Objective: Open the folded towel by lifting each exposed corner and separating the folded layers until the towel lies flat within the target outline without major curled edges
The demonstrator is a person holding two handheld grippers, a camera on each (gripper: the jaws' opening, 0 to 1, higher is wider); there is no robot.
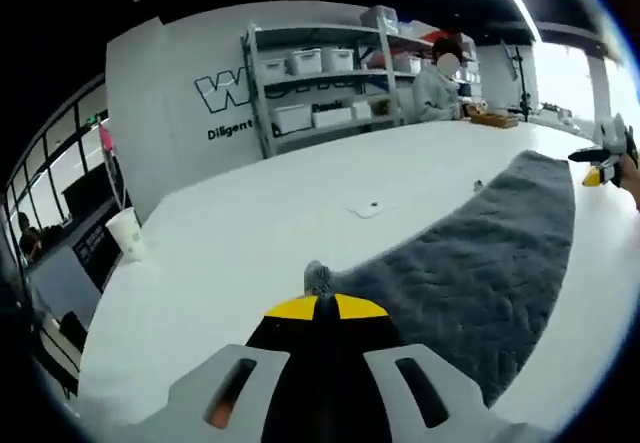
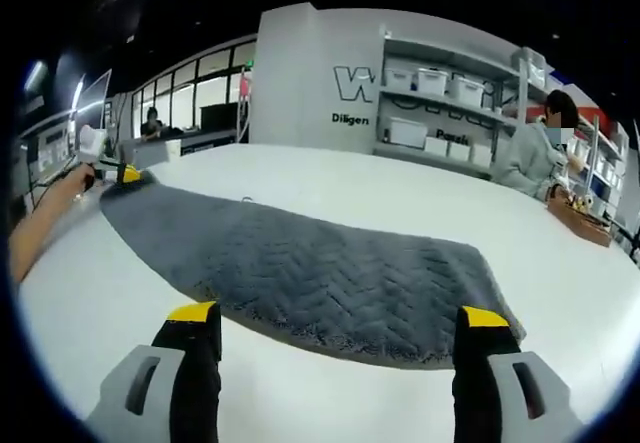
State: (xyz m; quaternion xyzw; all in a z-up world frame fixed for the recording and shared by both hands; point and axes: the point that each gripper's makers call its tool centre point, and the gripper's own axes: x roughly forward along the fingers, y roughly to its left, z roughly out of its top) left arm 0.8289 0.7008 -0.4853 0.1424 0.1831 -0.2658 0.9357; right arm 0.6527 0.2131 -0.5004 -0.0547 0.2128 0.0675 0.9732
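Note:
A grey chevron-textured towel (image 1: 480, 253) lies stretched out in a long strip on the white table (image 1: 250, 223). My left gripper (image 1: 322, 303) is shut on one towel corner, and a grey tuft (image 1: 317, 278) pokes up past its yellow tips. The right gripper (image 1: 603, 158) hovers at the towel's far end. In the right gripper view the towel (image 2: 330, 273) runs from just ahead of the jaws to the far left. My right gripper (image 2: 338, 315) is open, jaws wide apart above the near edge. The left gripper (image 2: 112, 174), held by a hand, pinches the far corner.
A paper cup (image 1: 125, 233) stands near the table's left edge. A small flat mark (image 1: 368, 206) lies mid-table. Shelves with white bins (image 1: 320, 93) line the back wall. A seated person (image 2: 535, 153) and a wicker basket (image 2: 580, 213) are at the far side.

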